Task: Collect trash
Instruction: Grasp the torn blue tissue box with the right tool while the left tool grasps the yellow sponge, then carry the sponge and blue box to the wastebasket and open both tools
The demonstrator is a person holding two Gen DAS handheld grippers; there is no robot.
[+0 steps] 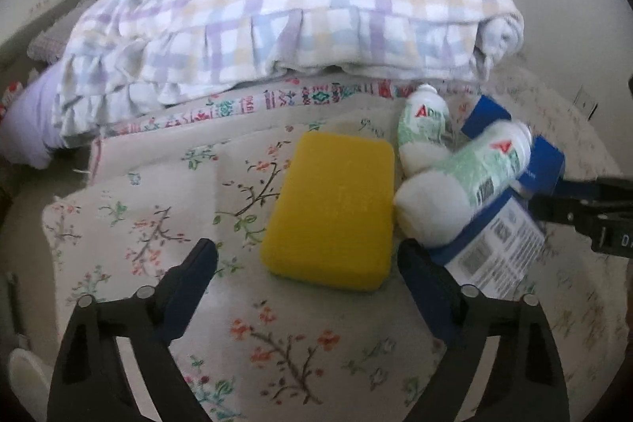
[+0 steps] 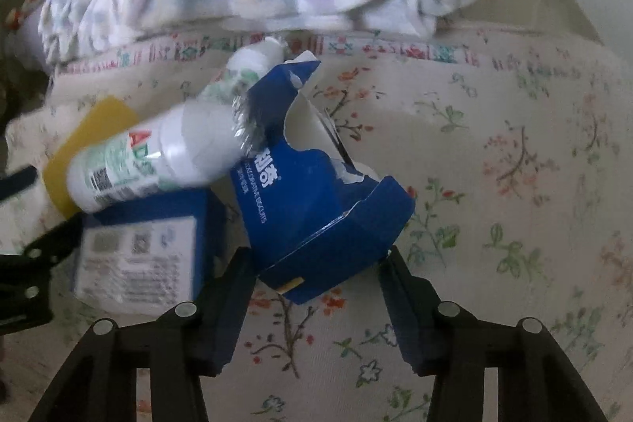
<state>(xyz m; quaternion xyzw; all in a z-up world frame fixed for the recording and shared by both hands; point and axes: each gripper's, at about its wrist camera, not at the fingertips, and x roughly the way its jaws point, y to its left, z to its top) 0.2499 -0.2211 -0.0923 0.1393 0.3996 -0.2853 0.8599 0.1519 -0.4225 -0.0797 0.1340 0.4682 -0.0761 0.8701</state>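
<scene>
Gripping a torn box on the bed

Clamping the torn blue biscuit box, the right gripper pinches its near end. Left gripper gapes empty around the yellow sponge; two white bottles lie right of it on the floral sheet

Sponge: solid yellow. Two bottles: white, with green-patterned labels and red lettering. Torn carton: blue, white print. Bedsheet: cream, with red and green floral sprigs. Quilt: lilac, blue and yellow checks.
</scene>
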